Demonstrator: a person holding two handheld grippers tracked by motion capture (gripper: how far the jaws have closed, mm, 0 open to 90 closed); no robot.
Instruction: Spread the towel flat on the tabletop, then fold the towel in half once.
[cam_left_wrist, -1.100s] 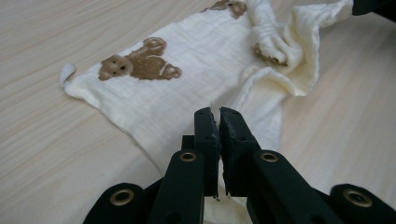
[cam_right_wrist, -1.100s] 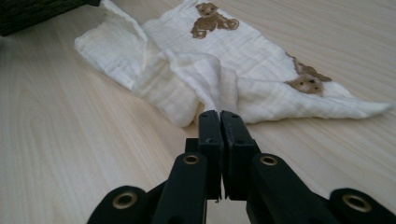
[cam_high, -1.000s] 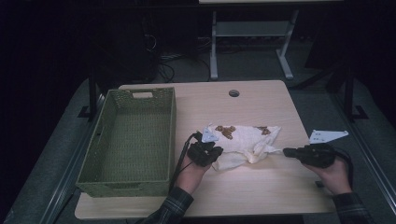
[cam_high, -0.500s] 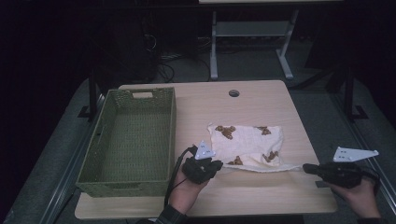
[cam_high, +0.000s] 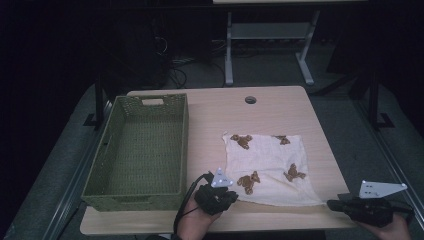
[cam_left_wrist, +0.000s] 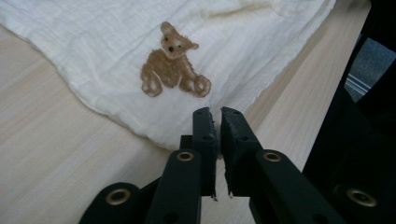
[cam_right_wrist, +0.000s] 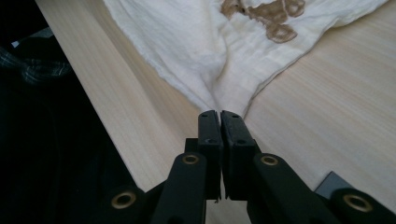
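Cloth (cam_high: 270, 167): lies flat on the table (cam_high: 220, 112), beside the basket (cam_high: 137, 150).
Left gripper (cam_left_wrist: 215, 116): pinches the near corner.
Right gripper (cam_right_wrist: 219, 116): clamps the other corner.
Risk: uneven pulling may slip the thin fabric free.

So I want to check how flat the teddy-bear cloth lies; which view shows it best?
The high view: the whole teddy-bear cloth lies spread out flat on the table. The left gripper view shows one bear and a corner, the right gripper view a bunched corner.

A tall-walled green wicker basket (cam_high: 137, 150) blocks the table's (cam_high: 280, 107) left side. A flat cream cloth (cam_high: 270, 165) lies beside it; bare wood stays open beyond and to the right.
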